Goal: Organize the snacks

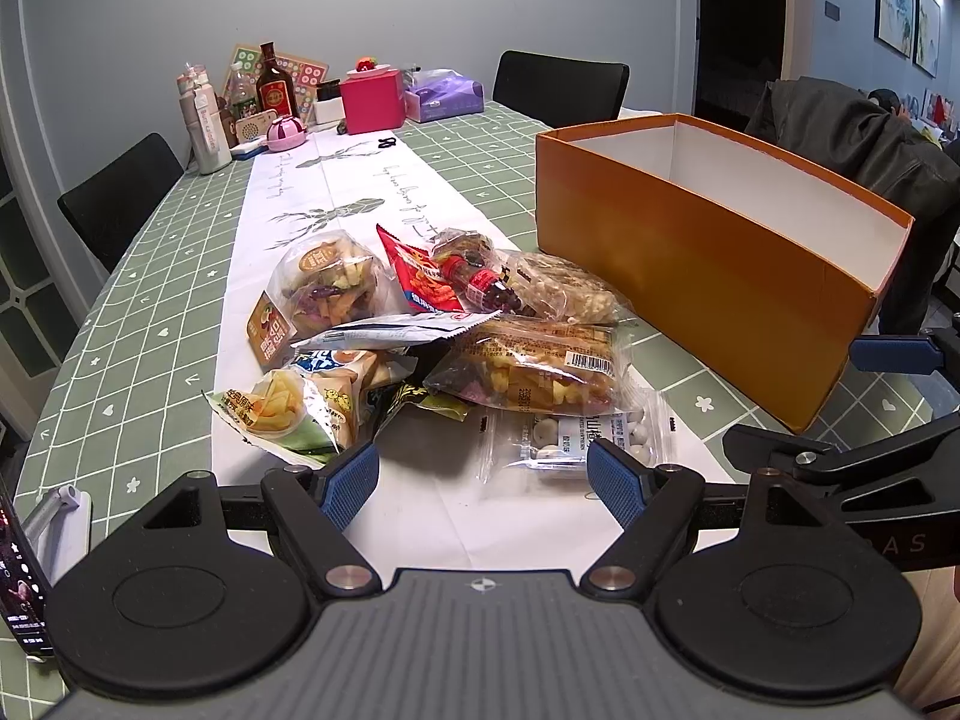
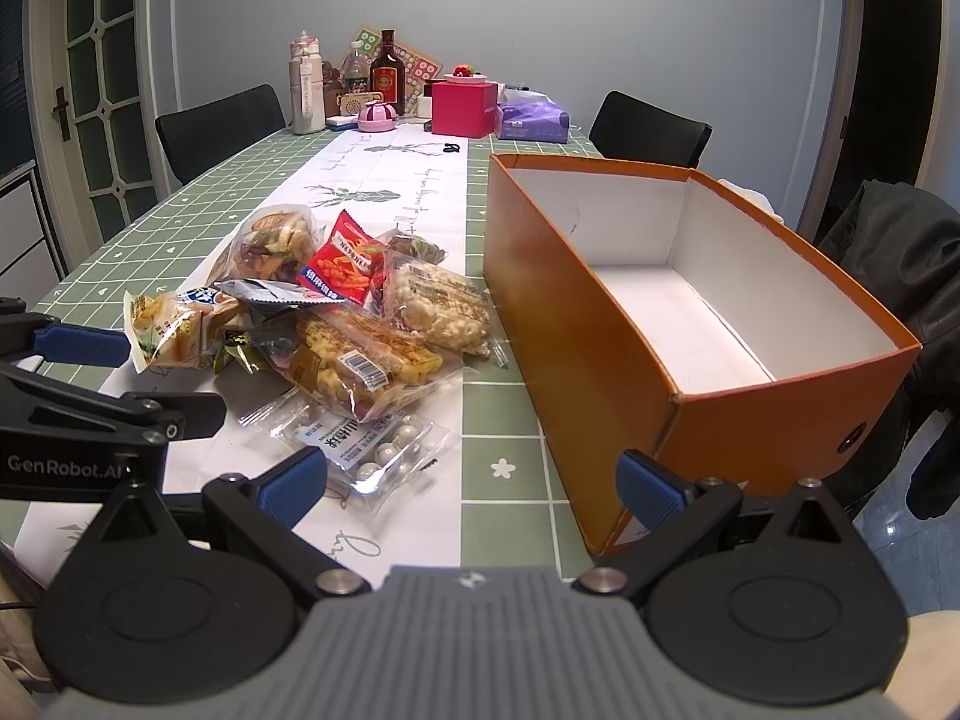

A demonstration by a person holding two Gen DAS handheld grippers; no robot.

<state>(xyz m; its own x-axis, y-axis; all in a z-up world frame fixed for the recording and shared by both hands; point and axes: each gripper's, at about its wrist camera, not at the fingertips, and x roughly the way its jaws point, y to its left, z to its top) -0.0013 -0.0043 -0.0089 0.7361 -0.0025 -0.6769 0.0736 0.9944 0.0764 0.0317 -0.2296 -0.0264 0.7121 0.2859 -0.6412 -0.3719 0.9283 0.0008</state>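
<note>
A pile of snack packets lies on the white table runner, also in the right wrist view. An open orange box with a white, empty inside stands to the right of the pile. My left gripper is open and empty, just short of a clear packet of white candies. My right gripper is open and empty, between that candy packet and the box's near corner. A red chip packet and a rice-puff packet lie in the pile.
Green checked tablecloth. At the far end stand bottles, a pink box and a purple tissue pack. Black chairs ring the table. A jacket hangs on a chair at the right. A phone sits at the left.
</note>
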